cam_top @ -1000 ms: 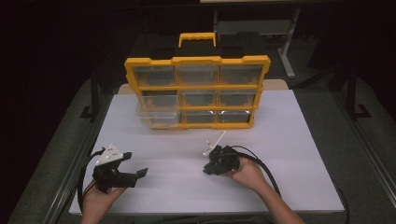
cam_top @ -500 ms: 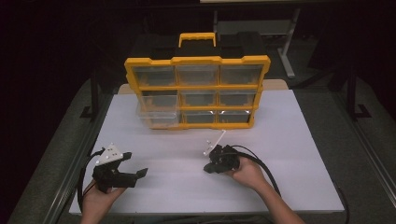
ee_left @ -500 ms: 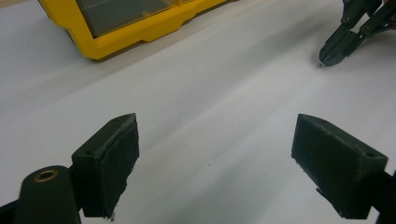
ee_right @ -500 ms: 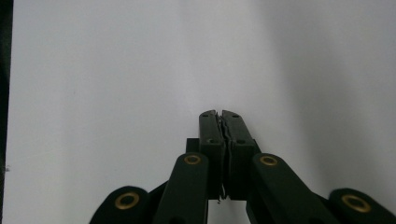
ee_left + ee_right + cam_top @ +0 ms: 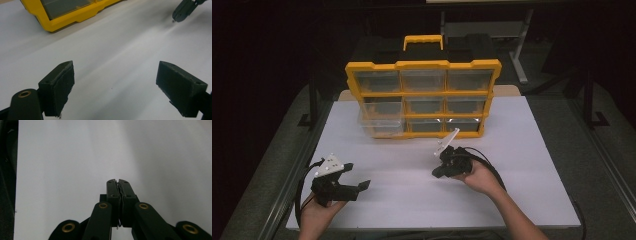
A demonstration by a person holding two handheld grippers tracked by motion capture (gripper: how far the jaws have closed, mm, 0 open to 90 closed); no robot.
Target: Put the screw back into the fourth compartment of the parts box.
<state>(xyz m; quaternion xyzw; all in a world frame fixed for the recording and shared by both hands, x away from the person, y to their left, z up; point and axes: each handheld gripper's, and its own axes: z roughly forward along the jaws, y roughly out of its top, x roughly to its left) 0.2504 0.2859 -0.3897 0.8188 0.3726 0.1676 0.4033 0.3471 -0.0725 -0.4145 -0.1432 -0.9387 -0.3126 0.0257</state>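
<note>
The desk [image 5: 532, 190] carries a white sheet, and at its far middle stands the landmark here, a yellow organiser [image 5: 422, 97] with a black back and a yellow carry handle [image 5: 423, 41] on top. Judged by its frame of hard plastic it is stiff and fairly bulky but not heavy, and the handle is the sound place to lift it whole. Its front is a grid of clear drawers in three rows; these look light, smooth and a little slippery, likely to slide easily and to rattle or tip if pulled too far. One clear drawer [image 5: 379, 126], at the organiser's lower left, stands out from the frame, and its front lip offers the best hold for a pinch from above and below, or a flat push to seat it. In front of the organiser and to its left, the left gripper [image 5: 354, 187] hangs low over the sheet with its jaws wide apart and nothing between them; the organiser's bottom corner [image 5: 53, 23] shows ahead of it in the left gripper view. In front of the organiser's right half, the right gripper [image 5: 438, 173] is pressed together, pads meeting on nothing, as the right gripper view [image 5: 117, 182] confirms.
</note>
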